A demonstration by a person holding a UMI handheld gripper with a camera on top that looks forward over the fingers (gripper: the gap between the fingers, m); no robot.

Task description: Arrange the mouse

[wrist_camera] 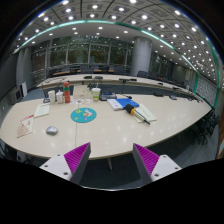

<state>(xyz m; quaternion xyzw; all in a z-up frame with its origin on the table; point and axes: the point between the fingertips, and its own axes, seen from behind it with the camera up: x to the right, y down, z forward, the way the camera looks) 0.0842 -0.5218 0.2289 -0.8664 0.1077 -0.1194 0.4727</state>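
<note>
My gripper [112, 152] is open and empty, held well back from the near edge of a large pale table [110, 135]. Its purple pads [76, 156] show at either side with nothing between them. A round teal mat [83, 115] lies on the table far ahead and a little left of the fingers. A small pale thing rests on it, and I cannot tell whether it is the mouse. No mouse shows clearly elsewhere.
Beyond the mat stand bottles and small containers [62, 96] and a cup [96, 93]. A blue item with papers [126, 103] lies ahead to the right. A paper sheet [26, 125] lies at the left. More desks and chairs fill the room behind.
</note>
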